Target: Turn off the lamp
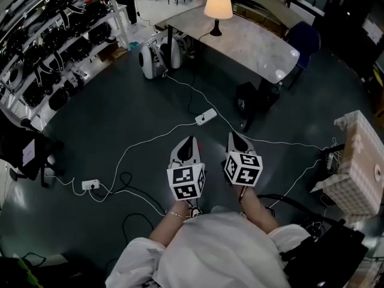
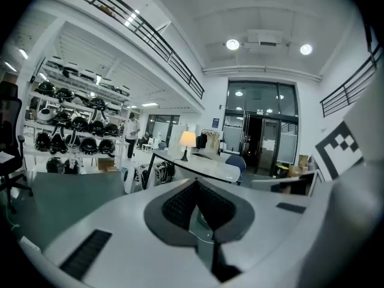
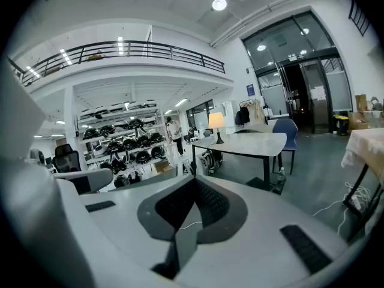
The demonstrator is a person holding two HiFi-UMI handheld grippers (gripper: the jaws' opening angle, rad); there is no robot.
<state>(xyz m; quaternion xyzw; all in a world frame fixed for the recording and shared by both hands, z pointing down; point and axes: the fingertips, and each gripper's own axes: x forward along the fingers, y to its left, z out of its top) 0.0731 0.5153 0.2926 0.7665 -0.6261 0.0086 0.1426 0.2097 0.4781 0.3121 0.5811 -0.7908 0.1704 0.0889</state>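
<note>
The lamp (image 1: 218,7), lit, with a cream shade and a dark base, stands at the far end of a pale table (image 1: 264,50) across the room. It also shows small and far off in the left gripper view, the lamp (image 2: 188,140), and in the right gripper view, the lamp (image 3: 215,122). My left gripper (image 1: 190,141) and right gripper (image 1: 232,136) are held side by side over the dark floor, well short of the table. Both point toward it. The left gripper (image 2: 195,182) and the right gripper (image 3: 193,180) each have their jaws together with nothing between them.
A white power strip (image 1: 206,116) and long white cables lie on the floor between me and the table. Shelves of black helmets (image 1: 54,41) line the left. A blue chair (image 1: 305,38) stands by the table, a black bag (image 1: 247,98) under it, a pale woven box (image 1: 360,167) at right.
</note>
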